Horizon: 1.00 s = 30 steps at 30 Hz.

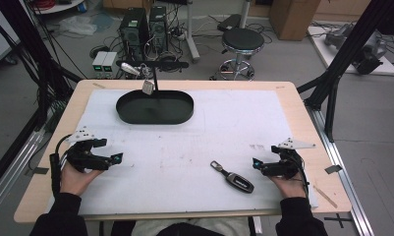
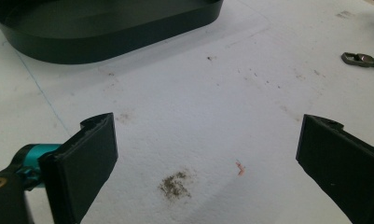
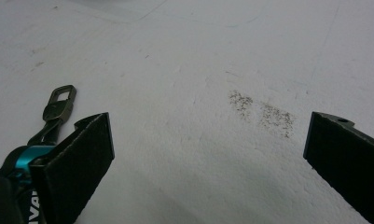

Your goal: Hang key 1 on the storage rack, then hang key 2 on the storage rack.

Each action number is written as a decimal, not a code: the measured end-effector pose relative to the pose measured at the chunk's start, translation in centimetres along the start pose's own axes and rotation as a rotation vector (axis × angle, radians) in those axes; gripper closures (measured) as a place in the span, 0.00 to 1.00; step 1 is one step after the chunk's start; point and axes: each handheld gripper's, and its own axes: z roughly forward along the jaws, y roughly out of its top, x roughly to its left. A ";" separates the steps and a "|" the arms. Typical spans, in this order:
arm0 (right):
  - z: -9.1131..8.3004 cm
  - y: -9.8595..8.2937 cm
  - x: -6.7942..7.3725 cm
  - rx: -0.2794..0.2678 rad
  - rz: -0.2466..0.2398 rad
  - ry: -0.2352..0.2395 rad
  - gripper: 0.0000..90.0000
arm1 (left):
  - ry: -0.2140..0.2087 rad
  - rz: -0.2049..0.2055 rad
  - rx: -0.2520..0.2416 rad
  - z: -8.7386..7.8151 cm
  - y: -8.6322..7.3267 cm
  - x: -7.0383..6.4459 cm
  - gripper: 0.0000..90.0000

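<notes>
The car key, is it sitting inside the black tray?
No, the car key lies on the white mat, well apart from the black tray.

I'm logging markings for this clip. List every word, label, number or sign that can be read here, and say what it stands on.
"VA": white letters, cut off by the frame's edge, on the right gripper body at the bottom left of the right gripper view.
Car key fob: light marks on its face, too small to read.
Small tag hanging over the black tray: too blurred to read.
Left gripper: no text seen.

partial white letters "van" on right claw [image 3: 201, 154] body.
</notes>
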 end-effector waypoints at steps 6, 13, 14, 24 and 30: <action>-0.1 0.1 0.2 -0.005 -0.002 0.001 0.01 | -0.002 -0.008 -0.035 -0.6 -0.8 0.1 0.06; -0.2 0.3 0.5 -0.014 -0.018 0.008 0.01 | -0.005 -0.015 -0.062 -1.2 -1.7 0.3 0.06; -0.2 0.4 0.6 -0.015 -0.020 0.011 0.01 | -0.007 -0.015 -0.065 -1.3 -1.8 0.3 0.06; 0.1 1.2 2.3 -0.008 -0.066 0.050 0.01 | -0.005 -0.016 -0.040 -1.4 -2.4 0.3 0.06; 0.4 1.5 2.9 0.009 -0.085 0.058 0.01 | -0.013 -0.024 -0.035 -1.5 -2.6 0.5 0.06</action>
